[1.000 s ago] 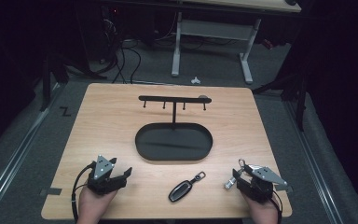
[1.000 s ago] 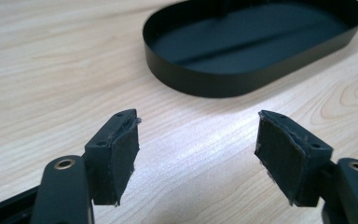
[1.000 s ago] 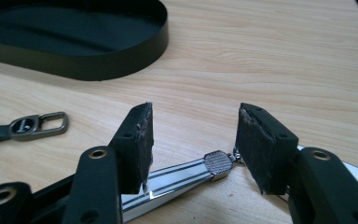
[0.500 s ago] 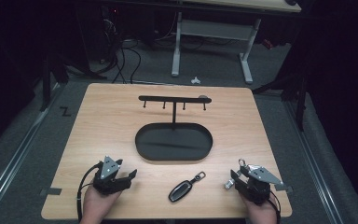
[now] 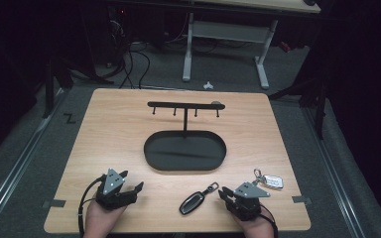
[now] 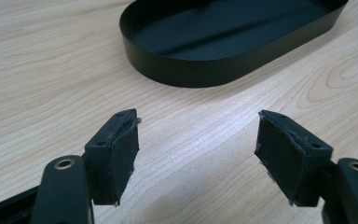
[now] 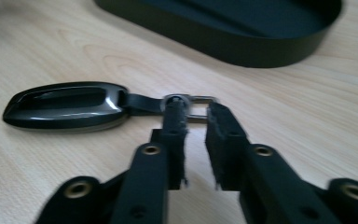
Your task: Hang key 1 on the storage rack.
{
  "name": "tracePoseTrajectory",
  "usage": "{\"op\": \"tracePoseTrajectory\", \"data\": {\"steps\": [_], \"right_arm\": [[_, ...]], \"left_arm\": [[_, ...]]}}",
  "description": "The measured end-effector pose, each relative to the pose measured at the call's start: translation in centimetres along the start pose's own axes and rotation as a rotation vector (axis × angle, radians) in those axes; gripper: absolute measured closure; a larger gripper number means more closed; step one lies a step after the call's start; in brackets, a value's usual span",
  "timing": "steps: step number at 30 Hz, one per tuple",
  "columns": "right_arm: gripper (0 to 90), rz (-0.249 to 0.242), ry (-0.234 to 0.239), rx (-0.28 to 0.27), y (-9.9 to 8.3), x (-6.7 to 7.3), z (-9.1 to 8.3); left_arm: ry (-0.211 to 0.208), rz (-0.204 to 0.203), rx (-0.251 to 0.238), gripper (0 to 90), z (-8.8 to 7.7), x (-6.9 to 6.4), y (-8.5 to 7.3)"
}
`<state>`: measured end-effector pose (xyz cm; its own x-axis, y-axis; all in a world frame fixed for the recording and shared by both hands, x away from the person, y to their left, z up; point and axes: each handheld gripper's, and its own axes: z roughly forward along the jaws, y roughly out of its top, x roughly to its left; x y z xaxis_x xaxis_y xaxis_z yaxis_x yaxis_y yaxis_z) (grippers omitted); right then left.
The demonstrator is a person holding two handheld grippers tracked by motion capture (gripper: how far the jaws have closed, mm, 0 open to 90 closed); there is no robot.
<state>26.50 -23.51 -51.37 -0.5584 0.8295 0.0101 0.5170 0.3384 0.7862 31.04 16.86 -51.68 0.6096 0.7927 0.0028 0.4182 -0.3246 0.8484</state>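
You are working at a pale wooden table [image 5: 114, 134] in a dark room, with cables and a desk frame on the floor beyond its far edge.

Your right gripper [image 7: 196, 111] is sitting low at the near edge. Its jaws have just been closing and are now standing almost together with a slim gap left. The metal ring [image 7: 200, 99] of the black key fob [image 7: 65, 106] is lying right at their tips. Part of it is showing across the gap, and the pads do not look to be pressing on it yet. The fob itself is lying flat on the wood just left of that gripper, joined to the ring by a short dark strap [image 7: 142, 103].

I am judging the fob to be light, hard and glossy, so its rounded shell is likely to be slipping out of flat pads. The ring is thin and stiff, and it is offering you the surer hold. Once lifted, the fob is likely to be swinging below it.

Your left gripper [image 6: 198, 135] is resting at the near left with its jaws wide apart over bare wood.

Farther out, a black oval tray [image 7: 242, 46] is sitting mid-table with a hook bar [image 5: 184, 105] rising over it, and a silver key fob [image 5: 274, 182] is lying just right of your right gripper
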Motion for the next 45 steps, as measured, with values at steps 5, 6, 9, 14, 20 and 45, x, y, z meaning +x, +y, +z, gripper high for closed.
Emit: {"op": "tracePoseTrajectory", "data": {"steps": [5, 6, 9, 14, 20, 45], "right_arm": [[89.4, -0.038, 0.041, 0.074, 0.5, 0.8, 1.8], [89.6, -0.045, 0.040, 0.084, 0.6, 0.9, 2.0], [89.8, -0.056, 0.044, 0.097, 0.8, 0.9, 2.6], [89.7, -0.070, 0.067, 0.122, 2.2, 1.3, 4.8], [89.8, -0.089, 0.066, 0.097, 3.4, 1.8, 5.8], [90.0, -0.201, 0.225, 0.097, 1.4, 5.9, 2.2]], "left_arm": [[0.009, -0.018, -0.006, 30.0, -0.8, 0.3, -0.4], [0.008, -0.022, -0.008, 30.0, -0.9, 0.3, -0.5], [0.016, -0.021, -0.013, 30.0, -1.5, 0.2, -0.7], [0.051, -0.024, -0.013, 30.0, -3.2, 0.2, -1.7], [0.063, -0.047, -0.027, 30.0, -3.9, 0.5, -1.9], [-0.015, 0.008, -0.030, 29.2, -0.8, -0.9, 0.0]]}}
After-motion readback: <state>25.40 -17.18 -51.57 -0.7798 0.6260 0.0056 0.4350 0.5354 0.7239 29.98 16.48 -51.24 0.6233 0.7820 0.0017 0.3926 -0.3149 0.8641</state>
